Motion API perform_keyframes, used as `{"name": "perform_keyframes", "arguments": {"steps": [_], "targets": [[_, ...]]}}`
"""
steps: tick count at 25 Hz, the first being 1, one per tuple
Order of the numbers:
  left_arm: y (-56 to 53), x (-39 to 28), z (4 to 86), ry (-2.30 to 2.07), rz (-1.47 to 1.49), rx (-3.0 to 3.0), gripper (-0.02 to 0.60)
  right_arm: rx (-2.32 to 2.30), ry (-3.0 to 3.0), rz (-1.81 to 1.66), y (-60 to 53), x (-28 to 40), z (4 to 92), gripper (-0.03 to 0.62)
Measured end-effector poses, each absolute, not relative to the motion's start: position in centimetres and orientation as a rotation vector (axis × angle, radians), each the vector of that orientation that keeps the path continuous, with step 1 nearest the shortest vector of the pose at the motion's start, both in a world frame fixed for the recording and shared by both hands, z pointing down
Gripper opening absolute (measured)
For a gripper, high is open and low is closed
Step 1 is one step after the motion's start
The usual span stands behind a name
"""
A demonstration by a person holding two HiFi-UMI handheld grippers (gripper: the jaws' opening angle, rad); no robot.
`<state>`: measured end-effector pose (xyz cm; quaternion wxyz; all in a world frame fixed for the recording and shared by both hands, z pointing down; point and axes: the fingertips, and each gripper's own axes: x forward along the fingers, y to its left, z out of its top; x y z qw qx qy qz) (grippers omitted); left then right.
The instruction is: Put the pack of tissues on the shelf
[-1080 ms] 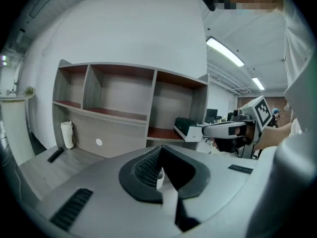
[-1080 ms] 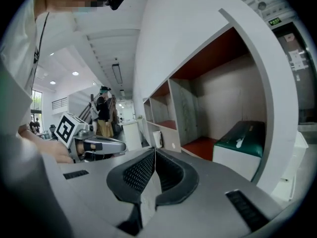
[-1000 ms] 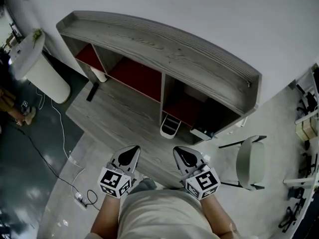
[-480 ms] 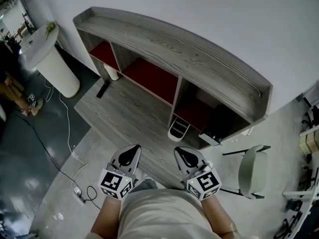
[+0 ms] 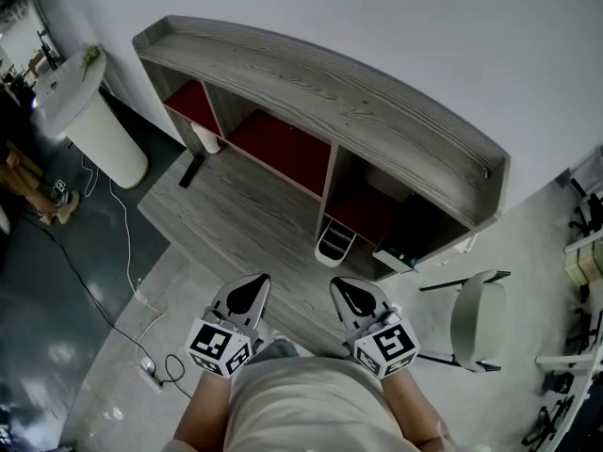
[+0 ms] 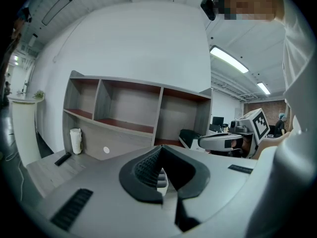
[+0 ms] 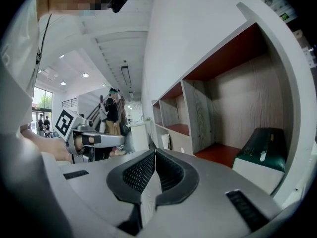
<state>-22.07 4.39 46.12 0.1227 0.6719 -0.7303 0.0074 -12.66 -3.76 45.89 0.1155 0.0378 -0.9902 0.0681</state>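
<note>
Since a moment ago the head view has drifted, sliding the grey shelf (image 5: pixel 330 92) slightly up and left in frame, while the left gripper (image 5: pixel 248 293) and right gripper (image 5: pixel 355 297) stay side by side, each with jaws pressed together on nothing. Past the wood-grain surface (image 5: pixel 236 219), what is probably the pack of tissues (image 7: pixel 265 145), dark green above and white below, sits low at the shelf's right end, its long axis seemingly running into the compartment. It looks light, soft and slick-wrapped, best pinched across its narrow middle.
</note>
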Motion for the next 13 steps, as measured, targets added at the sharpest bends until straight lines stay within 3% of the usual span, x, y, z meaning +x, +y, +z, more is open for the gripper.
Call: {"name": "perform_keyframes", "arguments": {"steps": [13], "targets": [[4.12,-21.5,46.69,-2.069,0.041,2.006,0.014,0.133,-2.896,0.182,-3.96,-12.31,45.84,0.031]]}}
